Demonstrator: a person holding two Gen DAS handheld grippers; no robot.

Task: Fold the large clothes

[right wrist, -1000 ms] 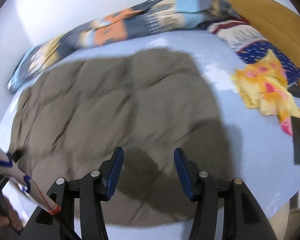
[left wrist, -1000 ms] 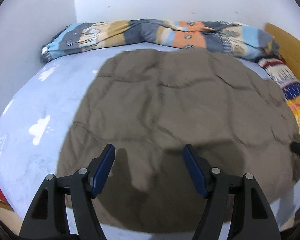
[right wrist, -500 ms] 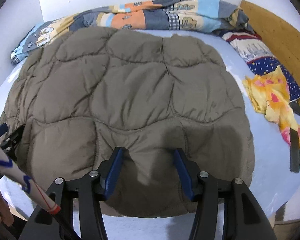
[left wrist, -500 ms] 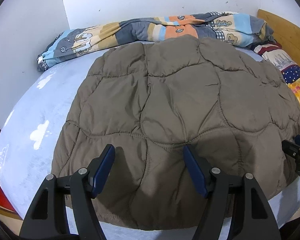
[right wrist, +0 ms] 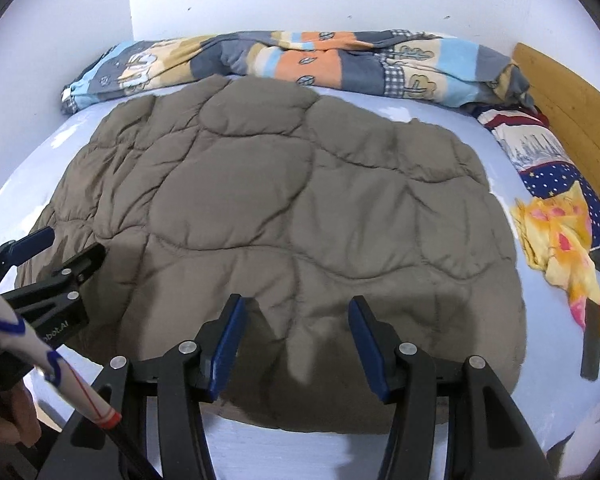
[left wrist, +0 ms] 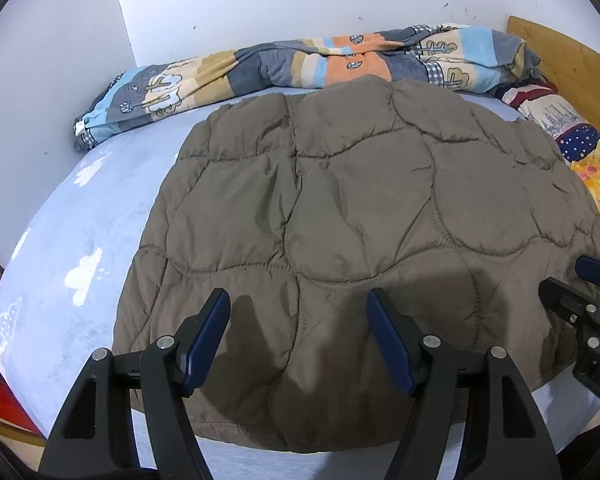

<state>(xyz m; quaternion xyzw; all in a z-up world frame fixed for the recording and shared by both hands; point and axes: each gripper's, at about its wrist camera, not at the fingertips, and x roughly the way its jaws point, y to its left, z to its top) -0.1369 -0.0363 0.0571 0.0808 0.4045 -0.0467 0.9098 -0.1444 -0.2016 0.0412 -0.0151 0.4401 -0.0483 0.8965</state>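
A brown quilted garment (left wrist: 360, 208) lies spread flat on the light blue bed (left wrist: 100, 216); in the right wrist view the garment (right wrist: 300, 208) fills the middle. My left gripper (left wrist: 298, 300) hovers open over its near hem, nothing between the blue pads. My right gripper (right wrist: 296, 312) is also open above the near hem, further right, with nothing in it. Each shows in the other's view: the right gripper (left wrist: 592, 280) at the right edge, the left gripper (right wrist: 48, 256) at the left edge.
A patchwork blanket (right wrist: 300, 60) is bunched along the far wall. Yellow cloth (right wrist: 560, 240), a starry blue cloth (right wrist: 556, 176) and a flat black object (right wrist: 592, 340) lie on the right by the wooden headboard (right wrist: 572, 112). A hand (right wrist: 4, 420) shows bottom left.
The right gripper has slid left along the garment's near edge, closer to the left gripper, and rolled a little. The left gripper stayed in place. Both stay open.
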